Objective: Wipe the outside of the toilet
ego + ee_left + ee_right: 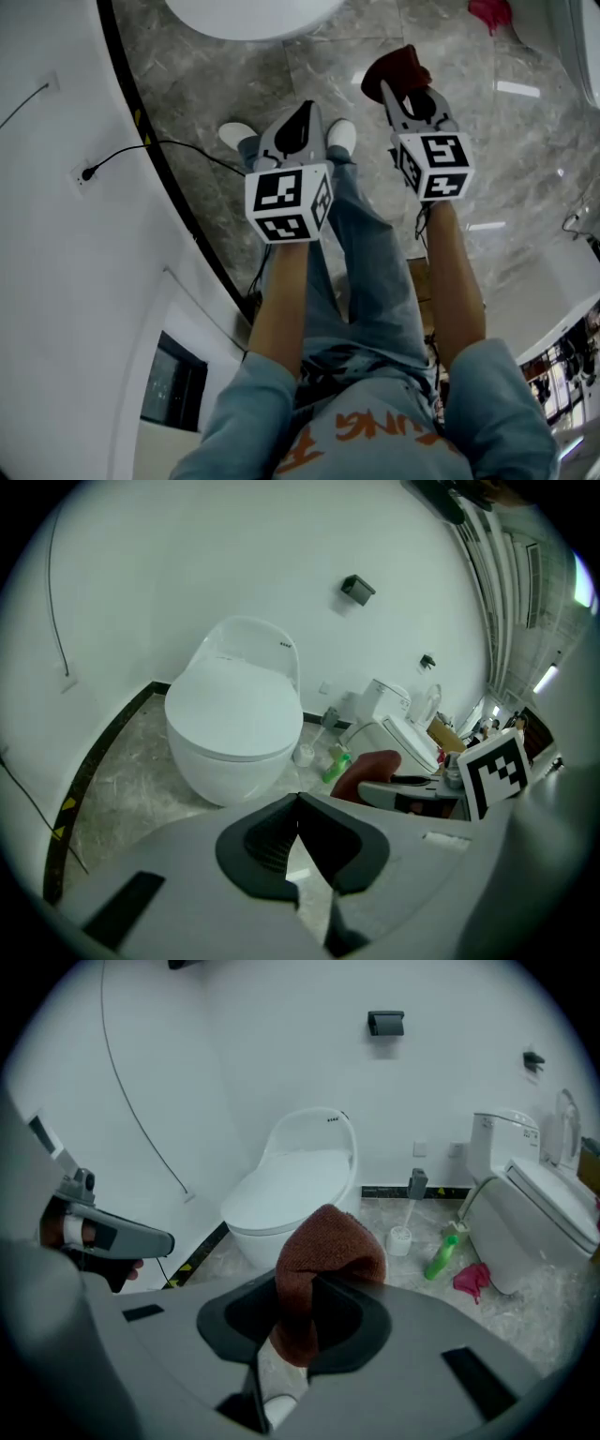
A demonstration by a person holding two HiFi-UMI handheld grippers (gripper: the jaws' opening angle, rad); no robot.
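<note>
A white toilet with its lid down stands against the wall, ahead of both grippers and apart from them; it also shows as the toilet, and its front edge is the toilet at the top of the head view. My right gripper is shut on a dark red cloth, which bunches up above the jaws. The cloth hangs over the floor, beyond my right gripper. My left gripper is shut with nothing in it. In the head view the left gripper sits above the person's shoes.
A second toilet with its seat raised stands to the right. Between the two are a toilet brush in its holder, a green bottle and a pink rag on the grey marble floor. A black cable runs from a wall socket.
</note>
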